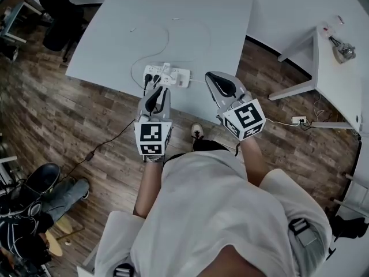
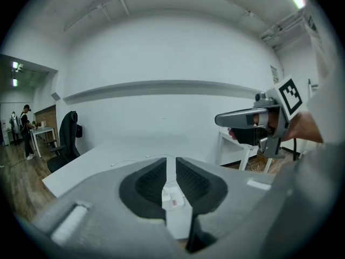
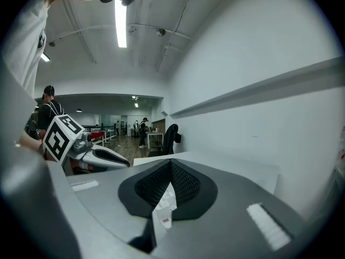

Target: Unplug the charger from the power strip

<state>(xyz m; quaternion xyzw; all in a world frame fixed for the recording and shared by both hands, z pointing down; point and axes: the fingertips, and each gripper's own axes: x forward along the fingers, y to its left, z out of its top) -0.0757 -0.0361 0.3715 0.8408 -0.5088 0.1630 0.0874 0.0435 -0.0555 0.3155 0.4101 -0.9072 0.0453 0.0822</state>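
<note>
Hovering near the white table (image 1: pixel 115 39), both tongs face the power strip (image 1: pixel 173 77). Left gripper (image 1: pixel 156 92) at its 6 o'clock, jaws slightly apart, empty, probably to pull. Right gripper (image 1: pixel 214 78) at 3 o'clock, jaws together, probably to brace. Charger (image 1: pixel 166 68) remains plugged in.

A big white table (image 1: pixel 173 22) stands on a wood-plank floor (image 1: pixel 34 114). A black office chair (image 1: pixel 57 16) sits near the table's far left corner. Right of the table, well apart, is a smaller white table (image 1: pixel 340 91) with a small object (image 1: pixel 344 51) on top. A white socket block (image 1: pixel 298 120) with cords lies on the floor below it. A black cable (image 1: pixel 106 140) trails across the floor from the big table's near edge. Beyond the table's left end, a person (image 2: pixel 25 131) stands at a small desk (image 2: pixel 40 136).
</note>
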